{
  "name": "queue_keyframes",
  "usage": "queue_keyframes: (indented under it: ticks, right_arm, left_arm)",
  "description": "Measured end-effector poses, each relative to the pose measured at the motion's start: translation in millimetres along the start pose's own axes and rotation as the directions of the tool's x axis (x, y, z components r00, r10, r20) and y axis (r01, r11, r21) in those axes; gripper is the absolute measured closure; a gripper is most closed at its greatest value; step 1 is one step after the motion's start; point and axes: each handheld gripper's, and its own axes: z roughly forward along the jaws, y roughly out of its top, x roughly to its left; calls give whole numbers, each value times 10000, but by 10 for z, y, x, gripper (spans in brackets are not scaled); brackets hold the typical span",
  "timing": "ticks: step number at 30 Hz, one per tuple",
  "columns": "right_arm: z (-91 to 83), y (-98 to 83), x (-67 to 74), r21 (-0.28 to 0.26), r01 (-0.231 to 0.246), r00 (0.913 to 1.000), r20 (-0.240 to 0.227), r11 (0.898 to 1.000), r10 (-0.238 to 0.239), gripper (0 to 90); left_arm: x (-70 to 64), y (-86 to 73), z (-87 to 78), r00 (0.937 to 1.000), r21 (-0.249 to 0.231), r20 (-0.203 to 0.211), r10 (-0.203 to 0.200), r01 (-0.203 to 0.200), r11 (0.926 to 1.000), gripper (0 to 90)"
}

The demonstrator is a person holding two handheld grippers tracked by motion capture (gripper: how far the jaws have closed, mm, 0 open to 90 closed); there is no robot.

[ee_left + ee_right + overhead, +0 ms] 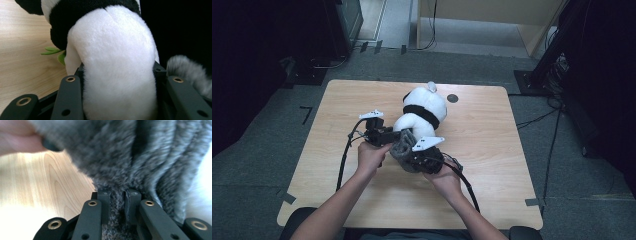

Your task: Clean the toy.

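A black-and-white panda plush point(426, 106) lies on the wooden table point(492, 150). My left gripper point(401, 135) is shut on a white limb of the panda point(117, 62), with a jaw pressed against each side of it. A grey furry cloth point(402, 149) bunches at the panda's near end, and its edge also shows in the left gripper view point(190, 71). My right gripper point(413, 156) is shut on a fold of this grey cloth point(140, 157); the fold is pinched tight between the pads point(103, 202). A fingertip of the person's left hand point(17, 141) is at the cloth's edge.
Green felt leaves point(53, 51) stick out beside the panda. A small dark round spot point(452, 98) sits on the table behind the plush. Cables point(343, 160) trail from both grippers toward the near edge. Dark stands and wires surround the table on the floor.
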Motion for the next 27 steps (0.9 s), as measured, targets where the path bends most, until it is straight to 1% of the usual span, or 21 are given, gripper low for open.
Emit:
queue_keyframes:
  ticks: [1, 3, 4, 5, 7, 10, 12, 17, 20, 22, 23, 26, 27]
  right_arm:
    - [33, -14, -8, 159, 6, 10000, 10, 9999, -7, 797]
    - [84, -37, -18, 503, 79, 9997, 230, 9987, -90, 798]
    - [95, -45, -26, 580, 111, 9992, 377, 9983, -134, 800]
    - [96, -52, -39, 536, 144, 9989, 442, 9985, -168, 801]
    - [85, -64, -71, 463, 5, 9993, 366, 9989, -22, 802]
    - [68, -85, -118, 533, 137, 9987, 478, 9985, -162, 803]
    - [58, -100, -162, 639, 138, 9985, 524, 9979, -171, 803]
    - [27, -152, -260, 1030, 180, 9952, 935, 9945, -277, 803]
    - [-7, -173, -333, 1171, -34, 9936, 1121, 9931, -98, 803]
    - [-34, -186, -390, 1266, -266, 9925, 1215, 9916, 111, 803]
    - [-50, -195, -411, 1327, -440, 9916, 1262, 9902, 271, 803]
    - [-107, -209, -474, 1416, -689, 9874, 1509, 9875, 473, 803]
    - [-135, -211, -507, 1359, -761, 9856, 1606, 9878, 538, 804]
  left_arm:
    - [-2, 5, -7, 9999, -46, 98, -76, 77, 10000, 523]
    - [-10, 14, -22, 9998, -109, 192, -82, 84, 9999, 521]
    - [-21, 15, -24, 9999, -56, 94, 108, -107, 9999, 521]
    - [-22, 17, -26, 9998, -18, 45, 187, -186, 9998, 521]
    - [0, 19, -32, 9999, 31, 106, 49, -50, 10000, 521]
    - [25, 11, -35, 10000, 48, 57, -11, 10, 10000, 522]
    - [38, 12, -42, 9999, 70, 108, -38, 38, 10000, 522]
    - [56, 20, -63, 9993, 52, 305, -225, 223, 9997, 520]
    - [68, 28, -81, 9992, 119, 372, -120, 116, 9999, 517]
    - [57, 33, -98, 9995, 199, 190, 259, -263, 9995, 515]
    - [54, 36, -106, 9993, 233, 141, 355, -358, 9991, 515]
    - [73, 42, -127, 9993, 262, 121, 346, -349, 9990, 514]
    - [82, 43, -133, 9994, 245, 92, 320, -322, 9992, 514]
